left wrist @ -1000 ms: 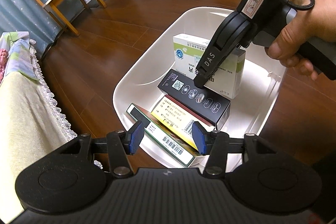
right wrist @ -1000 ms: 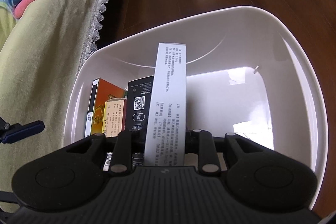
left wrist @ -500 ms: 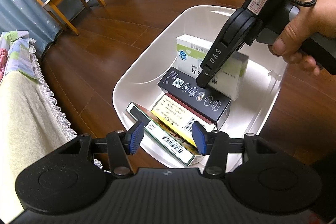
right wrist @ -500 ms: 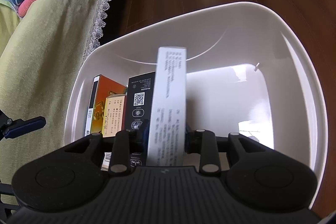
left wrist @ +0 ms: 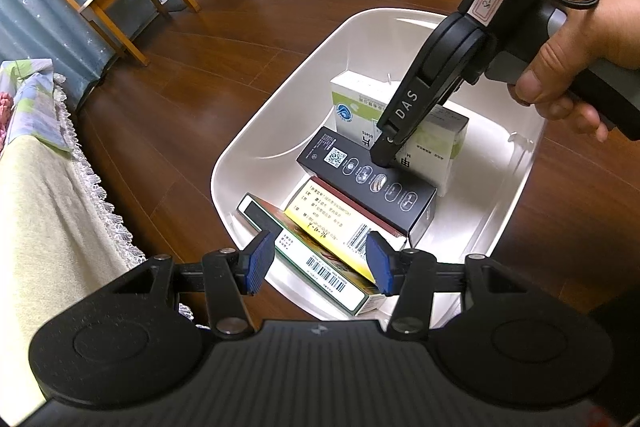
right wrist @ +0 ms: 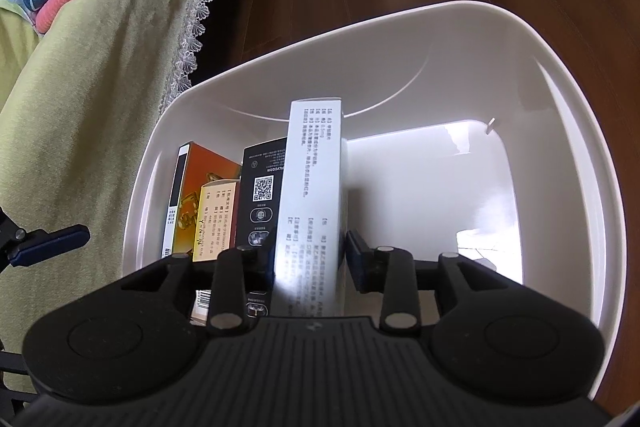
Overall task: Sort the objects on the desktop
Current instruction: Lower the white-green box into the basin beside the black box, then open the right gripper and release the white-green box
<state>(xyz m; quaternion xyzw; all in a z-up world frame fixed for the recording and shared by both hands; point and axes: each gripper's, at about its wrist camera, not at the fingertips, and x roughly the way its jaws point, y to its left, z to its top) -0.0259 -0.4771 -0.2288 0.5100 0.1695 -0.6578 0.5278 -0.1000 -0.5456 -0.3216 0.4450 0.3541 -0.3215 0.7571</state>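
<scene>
Boxes, four of them, stand side by side in one white tub (left wrist: pixel 256 131) on the wood floor (left wrist: pixel 168 115). Near to far: orange box (left wrist: pixel 320 263), yellow box (left wrist: pixel 336 215), black box (left wrist: pixel 368 179), white box (left wrist: pixel 432 143). Left hand-held gripper (left wrist: pixel 318 263) hangs wide apart over the near rim. Right hand-held gripper (right wrist: pixel 310 259) sits around the white box, one pad just off it.

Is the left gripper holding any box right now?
No. The left gripper hangs open above the white bin, its blue pads touching nothing.
</scene>
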